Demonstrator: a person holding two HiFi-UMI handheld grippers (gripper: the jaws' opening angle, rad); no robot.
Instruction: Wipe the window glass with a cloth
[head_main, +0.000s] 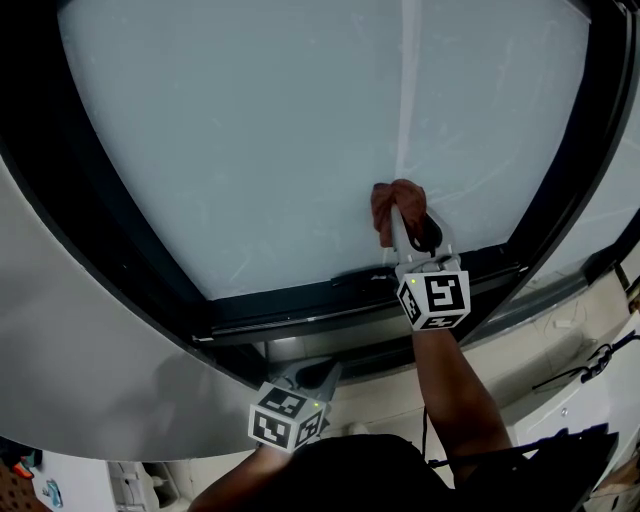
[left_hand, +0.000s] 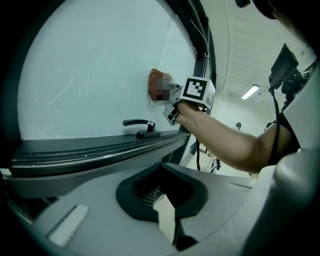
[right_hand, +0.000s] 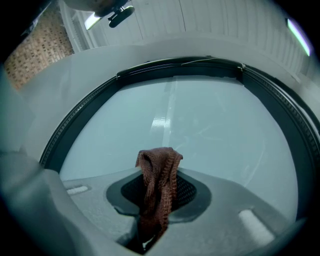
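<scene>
The frosted window glass (head_main: 300, 130) fills most of the head view inside a dark frame (head_main: 120, 230). A rust-brown knitted cloth (head_main: 398, 203) is pressed on the glass low and right of centre. My right gripper (head_main: 402, 222) is shut on it. In the right gripper view the cloth (right_hand: 157, 185) stands up bunched between the jaws in front of the glass (right_hand: 215, 130). My left gripper (head_main: 318, 376) hangs below the bottom frame, shut, with nothing in it. From the left gripper view (left_hand: 167, 217) I see the cloth (left_hand: 155, 80) and the right gripper (left_hand: 172, 100) against the glass (left_hand: 90, 80).
A black window handle (head_main: 358, 273) sits on the bottom frame rail just left of the right gripper, and shows as the handle (left_hand: 142, 127) in the left gripper view. A grey wall panel (head_main: 80, 330) curves along the left. Black cables (head_main: 590, 365) hang at the lower right.
</scene>
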